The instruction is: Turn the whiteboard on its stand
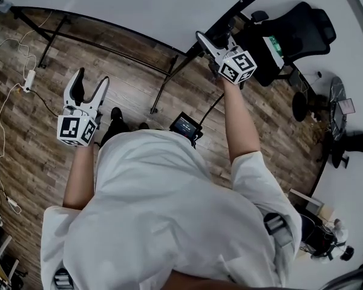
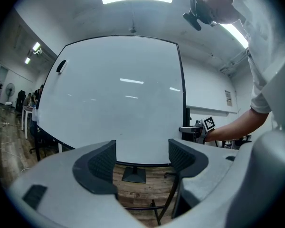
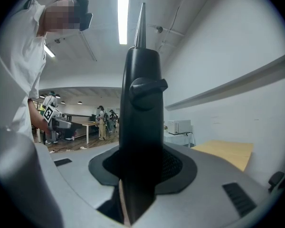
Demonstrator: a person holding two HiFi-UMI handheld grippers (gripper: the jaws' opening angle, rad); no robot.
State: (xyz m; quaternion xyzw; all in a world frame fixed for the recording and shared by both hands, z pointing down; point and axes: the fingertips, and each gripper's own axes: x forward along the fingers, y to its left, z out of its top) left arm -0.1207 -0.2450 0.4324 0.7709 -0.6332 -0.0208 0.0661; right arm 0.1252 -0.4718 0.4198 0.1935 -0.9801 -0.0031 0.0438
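Right gripper [image 3: 142,161] grips whiteboard [image 2: 114,99] (seen edge-on).

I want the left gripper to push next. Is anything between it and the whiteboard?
Nothing visible. The left gripper, jaws open and empty, faces the whiteboard across open air. The right gripper is shut on the black post at the board's right edge.

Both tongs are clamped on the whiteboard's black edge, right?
Only the right tongs are clamped on the whiteboard's black edge. The left tongs stand open and empty, off the board, as the left gripper view shows.
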